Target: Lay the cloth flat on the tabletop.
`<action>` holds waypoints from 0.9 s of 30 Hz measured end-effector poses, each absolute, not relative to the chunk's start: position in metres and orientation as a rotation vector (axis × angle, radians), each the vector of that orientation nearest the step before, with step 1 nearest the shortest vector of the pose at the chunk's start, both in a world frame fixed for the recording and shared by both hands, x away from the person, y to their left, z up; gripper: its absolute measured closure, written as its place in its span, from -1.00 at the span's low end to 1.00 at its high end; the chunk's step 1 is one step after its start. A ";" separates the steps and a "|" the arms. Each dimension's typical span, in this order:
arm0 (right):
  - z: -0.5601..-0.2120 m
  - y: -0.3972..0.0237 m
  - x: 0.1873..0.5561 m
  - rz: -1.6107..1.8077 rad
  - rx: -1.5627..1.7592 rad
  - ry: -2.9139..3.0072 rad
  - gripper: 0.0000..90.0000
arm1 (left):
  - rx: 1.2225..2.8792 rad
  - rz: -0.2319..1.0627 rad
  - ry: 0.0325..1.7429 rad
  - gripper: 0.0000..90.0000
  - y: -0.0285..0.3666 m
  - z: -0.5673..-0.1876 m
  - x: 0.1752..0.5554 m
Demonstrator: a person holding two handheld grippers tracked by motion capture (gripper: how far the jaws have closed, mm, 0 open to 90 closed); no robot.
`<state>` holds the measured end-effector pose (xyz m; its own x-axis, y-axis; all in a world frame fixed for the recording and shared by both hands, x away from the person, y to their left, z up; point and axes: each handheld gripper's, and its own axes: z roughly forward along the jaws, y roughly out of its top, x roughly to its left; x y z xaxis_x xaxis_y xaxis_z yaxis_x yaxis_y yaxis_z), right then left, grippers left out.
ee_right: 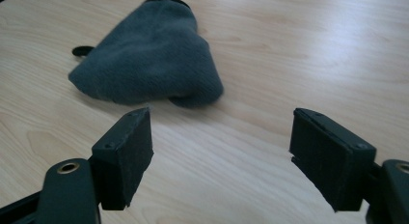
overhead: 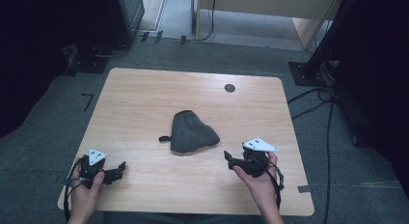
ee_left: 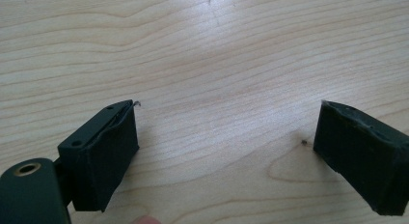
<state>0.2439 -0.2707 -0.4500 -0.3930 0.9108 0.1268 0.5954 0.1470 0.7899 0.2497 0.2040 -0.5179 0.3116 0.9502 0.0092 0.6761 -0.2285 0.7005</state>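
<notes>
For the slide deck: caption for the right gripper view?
Right hand-held gripper, jaws open, facing a crumpled grey fleece mitt on the wooden table.

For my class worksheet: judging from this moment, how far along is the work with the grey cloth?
Done: nothing visible. The cloth lies bunched mid-table, untouched, its small loop sticking out.
In hand: nothing. The left gripper and right gripper are both open and empty, near the front edge. The right gripper view shows that gripper pointing at the cloth, apart from it.
Left: apparently everything, starting with reaching and gripping the cloth.
</notes>
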 end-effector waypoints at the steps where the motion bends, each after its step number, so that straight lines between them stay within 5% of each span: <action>1: -0.449 -0.267 0.248 1.129 1.430 2.054 -0.47 | 1.989 0.597 1.435 -0.81 0.204 -0.518 0.250; 19: -0.492 -0.216 0.316 1.063 1.476 2.186 -0.38 | 1.998 0.613 1.436 -0.81 0.197 -0.515 0.250; 27: -0.499 -0.214 0.317 1.081 1.499 2.221 0.13 | 2.000 0.547 1.321 -0.81 0.167 -0.499 0.252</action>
<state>0.3172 -0.2141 -0.4990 -0.4383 0.8784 0.1904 0.6916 0.1943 0.6957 0.2516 0.1666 -0.4992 0.3998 0.9164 -0.0177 0.6356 -0.2633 0.7257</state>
